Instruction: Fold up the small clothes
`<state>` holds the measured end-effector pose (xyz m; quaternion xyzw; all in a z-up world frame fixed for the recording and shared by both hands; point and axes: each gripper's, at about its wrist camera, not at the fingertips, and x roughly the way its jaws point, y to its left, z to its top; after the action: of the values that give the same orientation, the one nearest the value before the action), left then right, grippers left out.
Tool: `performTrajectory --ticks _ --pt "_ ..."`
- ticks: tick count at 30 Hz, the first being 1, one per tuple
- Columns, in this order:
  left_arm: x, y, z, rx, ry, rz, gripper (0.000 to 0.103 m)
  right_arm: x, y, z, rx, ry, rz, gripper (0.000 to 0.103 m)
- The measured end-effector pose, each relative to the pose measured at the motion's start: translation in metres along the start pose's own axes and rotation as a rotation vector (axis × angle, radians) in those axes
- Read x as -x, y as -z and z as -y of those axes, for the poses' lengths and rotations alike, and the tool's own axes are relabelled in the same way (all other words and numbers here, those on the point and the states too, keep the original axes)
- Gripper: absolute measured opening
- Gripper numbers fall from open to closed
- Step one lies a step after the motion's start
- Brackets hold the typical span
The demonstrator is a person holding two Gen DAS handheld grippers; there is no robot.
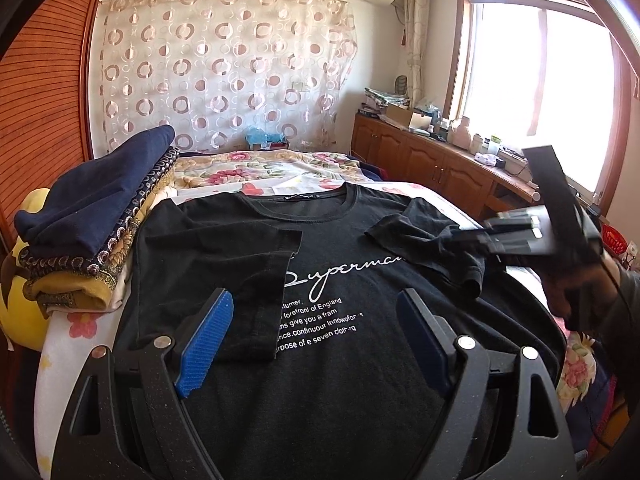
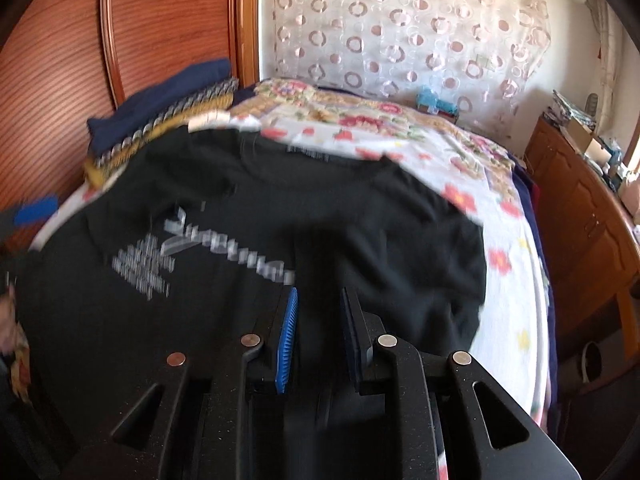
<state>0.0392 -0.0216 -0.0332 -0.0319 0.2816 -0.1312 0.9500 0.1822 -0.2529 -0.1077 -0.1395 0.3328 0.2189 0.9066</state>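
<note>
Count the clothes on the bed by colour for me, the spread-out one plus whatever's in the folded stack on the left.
Black: 1, the T-shirt lying flat with both sleeves folded in.
Navy: 1, top of the folded stack.
Mustard with dark patterned border: 1, beneath the navy piece.
Total: 3 that I can distinguish.

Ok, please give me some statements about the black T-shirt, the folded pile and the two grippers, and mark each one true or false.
1. The black T-shirt lies on the bed with its white print facing up. True.
2. Both sleeves lie spread out flat to the sides. False: the left sleeve is folded in over the chest.
3. The left gripper is shut on the shirt. False: its jaws stand wide apart above the cloth.
4. The pile of folded clothes has a dark blue garment on top. True.
5. The pile sits to the right of the shirt. False: it sits to the left, next to the wooden panel.
</note>
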Motion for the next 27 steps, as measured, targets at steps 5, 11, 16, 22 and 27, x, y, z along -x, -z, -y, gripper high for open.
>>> performTrajectory --ticks 5,11,16,22,27 --pt "-0.001 -0.001 0.002 -0.008 0.001 -0.002 0.085 0.009 0.030 -0.007 0.005 -0.025 -0.028 0.023" --pt "0.001 -0.002 0.001 -0.006 -0.005 -0.003 0.085 0.004 0.046 0.000 -0.013 -0.012 -0.064 0.023" --pt "0.000 -0.002 -0.001 -0.001 -0.009 -0.005 0.085 0.004 0.050 -0.005 0.031 0.014 -0.058 0.020" --pt "-0.001 -0.002 -0.001 -0.003 -0.008 -0.005 0.085 0.019 0.046 -0.009 0.035 -0.004 -0.016 0.006" --pt "-0.003 -0.001 -0.001 0.003 -0.007 -0.006 0.085 0.042 0.043 -0.007 0.005 -0.090 0.038 0.005"
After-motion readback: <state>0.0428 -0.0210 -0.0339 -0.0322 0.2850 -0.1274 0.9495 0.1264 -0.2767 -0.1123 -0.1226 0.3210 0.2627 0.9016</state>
